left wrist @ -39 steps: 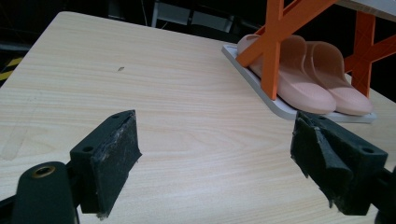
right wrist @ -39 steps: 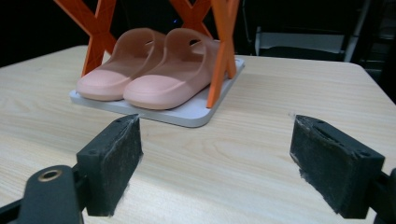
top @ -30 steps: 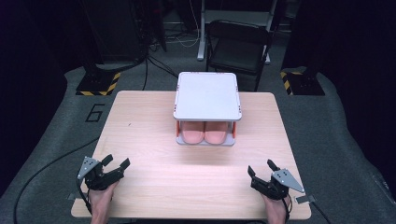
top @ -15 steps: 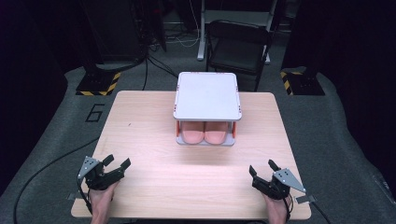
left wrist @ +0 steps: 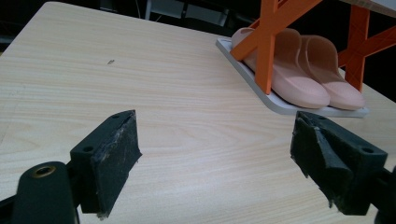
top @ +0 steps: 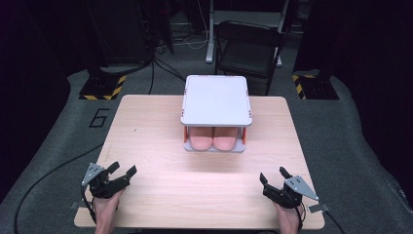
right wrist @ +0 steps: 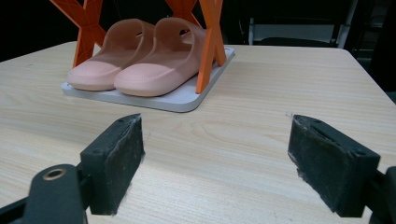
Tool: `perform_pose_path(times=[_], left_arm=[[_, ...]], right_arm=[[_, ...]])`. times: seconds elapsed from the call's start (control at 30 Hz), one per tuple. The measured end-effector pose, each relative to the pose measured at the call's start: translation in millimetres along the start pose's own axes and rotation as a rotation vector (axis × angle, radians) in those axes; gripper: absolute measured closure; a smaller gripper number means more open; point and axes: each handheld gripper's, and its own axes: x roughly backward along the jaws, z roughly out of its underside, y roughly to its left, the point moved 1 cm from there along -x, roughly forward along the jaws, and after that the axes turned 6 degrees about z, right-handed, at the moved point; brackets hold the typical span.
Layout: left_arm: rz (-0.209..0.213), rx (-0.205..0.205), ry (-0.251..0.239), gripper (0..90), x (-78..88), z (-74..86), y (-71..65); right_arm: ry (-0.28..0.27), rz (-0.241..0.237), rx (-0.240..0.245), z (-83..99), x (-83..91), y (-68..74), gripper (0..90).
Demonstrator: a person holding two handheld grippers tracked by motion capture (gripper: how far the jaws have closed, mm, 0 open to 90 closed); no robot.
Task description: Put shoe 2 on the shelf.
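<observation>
**Pink slippers on the rack, both tongs open at the near edge**

Pale wood grain covers the counter (top: 160, 131), which we see from the high view as a broad rectangle on a grey floor. At its middle stands a small two-tier rack (top: 216, 100): a flat white top plate with rounded corners, thin orange legs, and a white base plate. On that base lie the pink slippers (top: 213, 141), side by side, toes toward us, smooth and matte like moulded foam. Our left tongs (top: 124, 170) rest near the front left corner, the hand behind them at the counter's edge, jaws spread and pointing toward the rack. Our right tongs (top: 273, 175) sit near the front right corner in the mirrored pose, jaws likewise apart. Both are well apart from the rack, with bare wood between. A dark folding chair (top: 248, 48) stands beyond the far edge.

From the left gripper view, the two black jaws rise wide apart, their pads rough and frayed, nothing between them. The slippers (left wrist: 303, 74) lie at upper right behind a crossed orange leg (left wrist: 268, 37), which partly hides the nearer one.

From the right gripper view, the jaws again stand wide, gripping nothing. The slippers (right wrist: 140, 56) sit at upper left on the white base plate (right wrist: 187, 103), framed by orange struts.
</observation>
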Motion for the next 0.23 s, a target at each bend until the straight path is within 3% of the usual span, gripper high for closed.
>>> perform_pose_path(times=[0.23], left_arm=[[-0.013, -0.018, -0.019, 8.7, -0.4, -2.4, -1.2]], right_arm=[[0.003, 0.009, -0.010, 0.3, 0.3, -1.9, 17.9]])
